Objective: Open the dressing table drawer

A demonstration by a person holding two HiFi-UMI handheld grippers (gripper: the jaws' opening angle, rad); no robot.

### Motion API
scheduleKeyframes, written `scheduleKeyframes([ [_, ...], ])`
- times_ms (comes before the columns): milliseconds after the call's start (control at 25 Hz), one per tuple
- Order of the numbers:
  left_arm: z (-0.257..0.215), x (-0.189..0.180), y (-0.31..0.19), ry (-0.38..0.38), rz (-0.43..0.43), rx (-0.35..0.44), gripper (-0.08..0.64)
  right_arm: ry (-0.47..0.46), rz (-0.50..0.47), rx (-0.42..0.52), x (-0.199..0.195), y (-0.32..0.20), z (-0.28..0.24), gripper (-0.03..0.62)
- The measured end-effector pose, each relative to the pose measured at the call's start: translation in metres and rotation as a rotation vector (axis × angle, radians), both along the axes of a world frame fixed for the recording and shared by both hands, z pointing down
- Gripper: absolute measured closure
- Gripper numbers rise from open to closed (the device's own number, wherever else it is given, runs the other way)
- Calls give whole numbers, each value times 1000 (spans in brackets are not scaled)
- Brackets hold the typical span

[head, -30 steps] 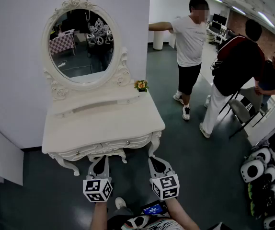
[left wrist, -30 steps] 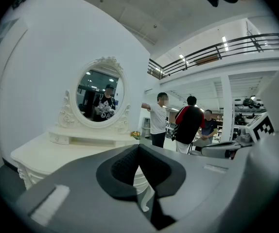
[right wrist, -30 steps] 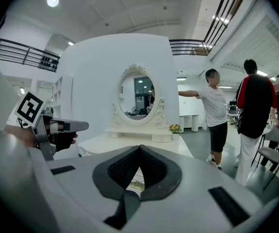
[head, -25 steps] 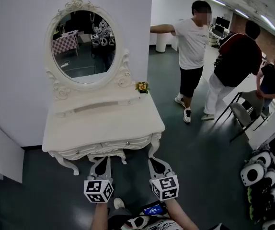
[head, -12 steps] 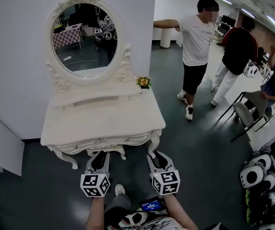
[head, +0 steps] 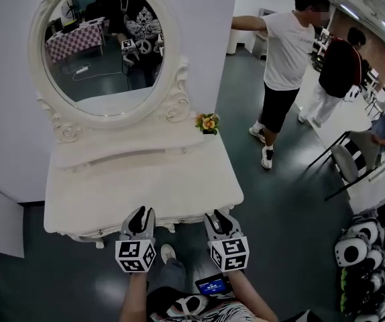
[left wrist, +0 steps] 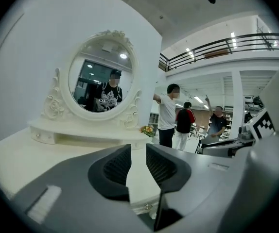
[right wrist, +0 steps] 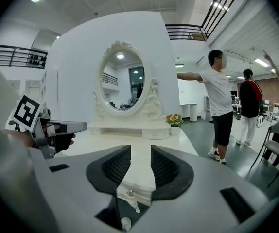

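Task thing: the drawer (right wrist: 135, 186) sits in the front apron of the white carved dressing table (head: 139, 180), under the front edge of its top. It looks shut, with its front in line with the apron.
Drawer knob: a small metal knob (right wrist: 130, 192) shows low in the gap between the right gripper's jaws, beyond them and not touched.
Left gripper: the left gripper (head: 141, 213) is at the table's front edge, left of centre. Its two black ribbed fingers (left wrist: 116, 166) stand spread with a narrow gap. Only the table top and apron show through that gap, and nothing is pinched.
Right gripper: the right gripper (head: 219, 217) is at the same front edge, right of centre and beside the left one. Its fingers (right wrist: 165, 168) are also spread, and their pads press on nothing.
Marker cubes: one sits on each gripper, close to the person's forearms.
Mirror: an oval mirror in a scrolled white frame (head: 102, 49) stands upright at the back of the table against the white wall.
Shelf: a low raised white shelf (head: 132, 154) runs below the mirror.
Flowers: a small yellow-orange bunch of flowers (head: 208, 122) stands at the table's rear right corner.
Bystanders: a person in a white T-shirt and black shorts (head: 286, 52) stands on the grey floor to the right. Another person in a dark top (head: 340, 66) stands farther off.
Chair: a grey chair (head: 347, 163) stands near the right edge.
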State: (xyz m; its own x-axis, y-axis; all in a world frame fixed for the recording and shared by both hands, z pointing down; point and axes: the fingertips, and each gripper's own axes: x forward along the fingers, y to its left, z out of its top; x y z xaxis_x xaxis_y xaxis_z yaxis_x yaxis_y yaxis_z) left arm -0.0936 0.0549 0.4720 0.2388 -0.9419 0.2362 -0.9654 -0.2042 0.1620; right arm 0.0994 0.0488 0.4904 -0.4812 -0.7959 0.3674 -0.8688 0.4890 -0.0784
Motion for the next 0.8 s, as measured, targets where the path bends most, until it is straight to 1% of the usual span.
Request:
scheduleKeyframes([
  [240, 29, -25, -134, -17, 91, -60, 466, 35, 67, -59, -37, -133, 22, 472],
  [360, 40, -24, -180, -28, 138, -75, 466, 52, 93, -91, -47, -180, 36, 465],
  [480, 53, -19, -211, -31, 184, -89, 466, 76, 112, -113, -56, -213, 49, 455],
  [560, 60, -17, -225, -33, 201, -96, 466, 93, 110, -121, -62, -227, 54, 450],
  [800, 78, -15, -250, -17, 210, -122, 466, 130, 84, -146, -77, -257, 71, 439],
])
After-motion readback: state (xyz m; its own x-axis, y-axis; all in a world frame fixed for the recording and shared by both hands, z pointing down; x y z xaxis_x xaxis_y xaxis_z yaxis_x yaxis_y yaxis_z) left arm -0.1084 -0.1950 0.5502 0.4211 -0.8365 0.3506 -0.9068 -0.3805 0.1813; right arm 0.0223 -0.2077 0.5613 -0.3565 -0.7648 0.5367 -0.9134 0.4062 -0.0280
